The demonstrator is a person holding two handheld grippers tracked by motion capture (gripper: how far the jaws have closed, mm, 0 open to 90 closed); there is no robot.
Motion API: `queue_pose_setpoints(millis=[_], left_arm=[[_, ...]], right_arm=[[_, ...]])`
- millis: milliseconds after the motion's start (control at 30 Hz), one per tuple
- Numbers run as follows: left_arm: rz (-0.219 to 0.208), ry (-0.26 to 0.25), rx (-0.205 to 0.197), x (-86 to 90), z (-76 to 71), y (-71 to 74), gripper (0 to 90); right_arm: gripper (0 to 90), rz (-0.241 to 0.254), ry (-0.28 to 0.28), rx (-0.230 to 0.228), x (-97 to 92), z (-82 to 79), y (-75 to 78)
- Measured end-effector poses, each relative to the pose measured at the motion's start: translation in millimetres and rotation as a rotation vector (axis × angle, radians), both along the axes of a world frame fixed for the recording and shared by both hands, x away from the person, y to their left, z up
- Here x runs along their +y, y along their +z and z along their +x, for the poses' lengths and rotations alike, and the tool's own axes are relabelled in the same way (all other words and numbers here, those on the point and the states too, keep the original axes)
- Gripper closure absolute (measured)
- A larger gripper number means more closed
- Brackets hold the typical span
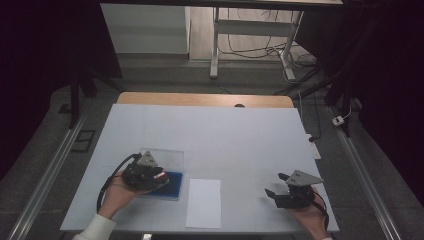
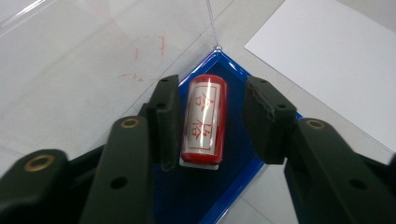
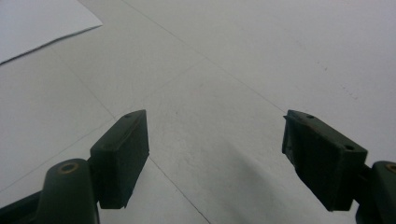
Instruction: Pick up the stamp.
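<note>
A red cylindrical stamp (image 2: 204, 119) with a white label and red characters lies on its side in an open blue case (image 2: 233, 70). My left gripper (image 2: 211, 93) straddles the stamp. Its left pad (image 2: 169, 112) is at the stamp's side, while a gap remains before the right pad (image 2: 261, 116). In the high view the left gripper (image 1: 161, 179) sits over the blue case (image 1: 174, 187) at the table's left front, with a bit of the red stamp (image 1: 160, 175) showing. My right gripper (image 1: 275, 184) rests open at the right front, and nothing lies between its jaws (image 3: 215, 135).
The case's clear lid (image 1: 167, 157) lies open behind it, flat on the white table top (image 1: 210, 135). A white sheet of paper (image 1: 204, 202) lies at the front middle, between the two grippers. Beyond the table's far wooden edge (image 1: 205, 99) stand desk legs and cables.
</note>
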State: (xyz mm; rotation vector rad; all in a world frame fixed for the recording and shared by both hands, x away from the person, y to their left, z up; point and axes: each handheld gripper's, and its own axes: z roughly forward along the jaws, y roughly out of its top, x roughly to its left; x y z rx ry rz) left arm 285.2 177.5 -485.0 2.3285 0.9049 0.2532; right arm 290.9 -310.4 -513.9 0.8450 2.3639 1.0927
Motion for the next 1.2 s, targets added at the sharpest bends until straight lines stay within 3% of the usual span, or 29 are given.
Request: queue_pose_setpoints(millis=[267, 733, 1200], left_arm=[[0.004, 0.005, -0.006, 1.6, 0.1, 0.0, 68.5], [0.001, 0.007, -0.018, 2.1, -1.0, 1.3, 70.6], [-0.065, 0.007, -0.061, 9.6, -8.6, 19.6, 70.7]], right_arm=[[22.7, -0.003, 0.002, -0.002, -0.1, 0.2, -0.6], [22.7, 0.004, 0.004, -0.003, -0.6, -0.1, -0.2], [23.5, 0.011, 0.004, -0.02, -1.7, -1.5, 1.8]])
